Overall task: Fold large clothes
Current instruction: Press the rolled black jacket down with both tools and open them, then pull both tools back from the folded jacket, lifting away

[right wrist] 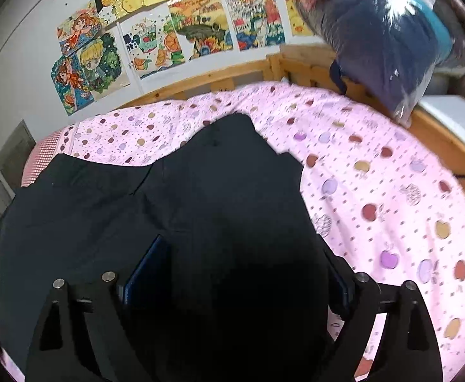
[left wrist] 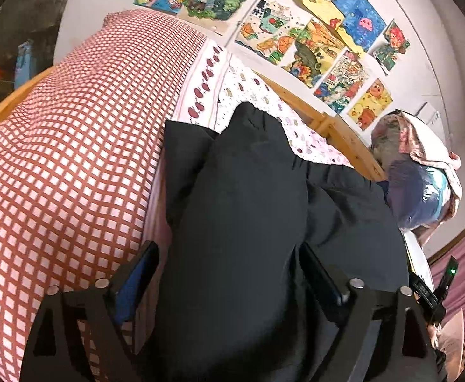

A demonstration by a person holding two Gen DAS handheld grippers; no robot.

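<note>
Here, black garment (left wrist: 248,197) on bed between spread fingers (left wrist: 137,273) of left gripper (left wrist: 229,273), right gripper (right wrist: 242,270) fingers spread too, cloth beneath, garment's near edge cut off.

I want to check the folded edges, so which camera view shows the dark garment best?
The right wrist view: the dark garment spreads wide across the pink apple-print sheet, with its top and right outline clear. The left wrist view shows a narrower, bunched part beside the red checked quilt.
</note>
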